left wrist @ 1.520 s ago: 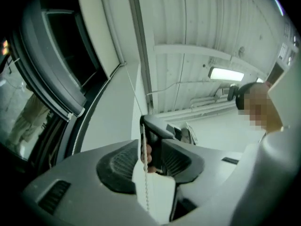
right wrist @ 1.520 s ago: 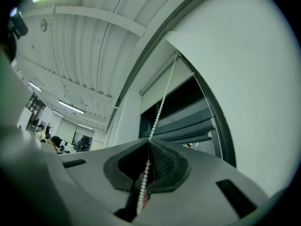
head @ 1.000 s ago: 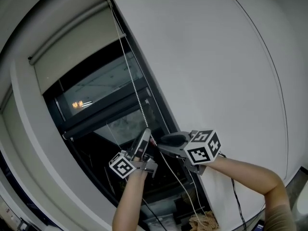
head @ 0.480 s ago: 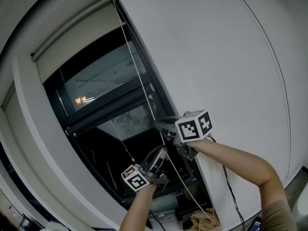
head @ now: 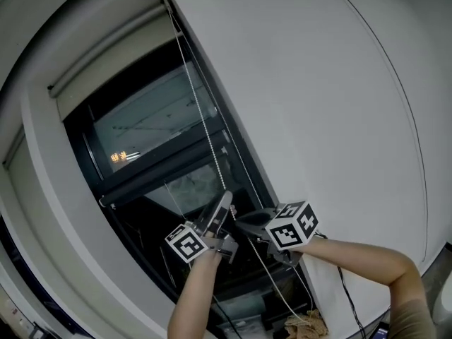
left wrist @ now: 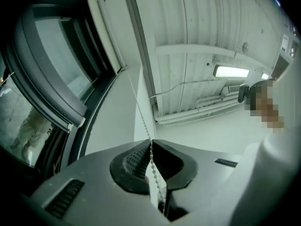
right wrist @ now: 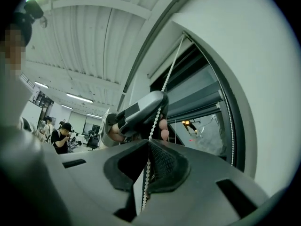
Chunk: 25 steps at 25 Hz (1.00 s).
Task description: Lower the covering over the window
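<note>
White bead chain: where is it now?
Head view: the white bead chain hangs along the right edge of the dark window, pinched by the left gripper and, just below, the right gripper.

The grey plastic left gripper (head: pixel 226 198) is carrying a white cube with black square markers (head: pixel 185 242). The matching grey right gripper (head: pixel 240 221) is bearing a second marker cube (head: pixel 291 226). Black dotted rubber pads (left wrist: pixel 133 160) are lining the jaws. The person is wearing a short olive-brown sleeve (head: pixel 417 316), and both forearms are showing bare.
</note>
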Each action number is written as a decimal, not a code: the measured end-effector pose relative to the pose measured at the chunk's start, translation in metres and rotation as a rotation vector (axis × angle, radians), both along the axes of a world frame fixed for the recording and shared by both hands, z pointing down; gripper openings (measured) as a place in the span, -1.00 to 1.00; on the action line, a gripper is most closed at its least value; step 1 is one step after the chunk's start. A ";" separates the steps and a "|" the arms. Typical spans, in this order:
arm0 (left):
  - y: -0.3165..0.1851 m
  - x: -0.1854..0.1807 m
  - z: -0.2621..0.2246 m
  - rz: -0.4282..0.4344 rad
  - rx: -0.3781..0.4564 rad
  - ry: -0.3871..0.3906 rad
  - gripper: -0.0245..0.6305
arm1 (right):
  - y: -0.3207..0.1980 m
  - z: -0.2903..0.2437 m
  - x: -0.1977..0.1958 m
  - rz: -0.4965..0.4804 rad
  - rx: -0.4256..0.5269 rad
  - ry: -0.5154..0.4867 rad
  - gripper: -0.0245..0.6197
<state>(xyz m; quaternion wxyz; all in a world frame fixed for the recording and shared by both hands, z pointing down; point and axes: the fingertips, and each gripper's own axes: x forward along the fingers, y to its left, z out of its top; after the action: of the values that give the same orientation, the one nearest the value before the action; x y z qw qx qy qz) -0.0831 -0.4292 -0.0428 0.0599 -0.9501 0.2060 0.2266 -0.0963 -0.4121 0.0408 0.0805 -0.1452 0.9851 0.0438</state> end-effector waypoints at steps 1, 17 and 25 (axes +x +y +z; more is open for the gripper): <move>0.001 -0.004 -0.001 -0.012 0.006 0.014 -0.85 | 0.002 -0.001 0.002 -0.012 0.009 -0.005 -0.89; 0.027 0.015 0.123 0.069 -0.065 -0.106 -0.85 | -0.035 -0.089 0.014 0.105 0.006 -0.199 -0.87; 0.011 -0.049 0.046 -0.007 0.022 0.114 -0.40 | -0.024 -0.010 0.008 0.114 0.034 -0.039 -0.88</move>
<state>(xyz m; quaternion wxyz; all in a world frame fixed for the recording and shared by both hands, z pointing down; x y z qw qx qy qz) -0.1323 -0.4178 0.0036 0.0596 -0.9341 0.2100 0.2823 -0.0884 -0.4364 0.0308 0.0994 -0.2005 0.9726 0.0621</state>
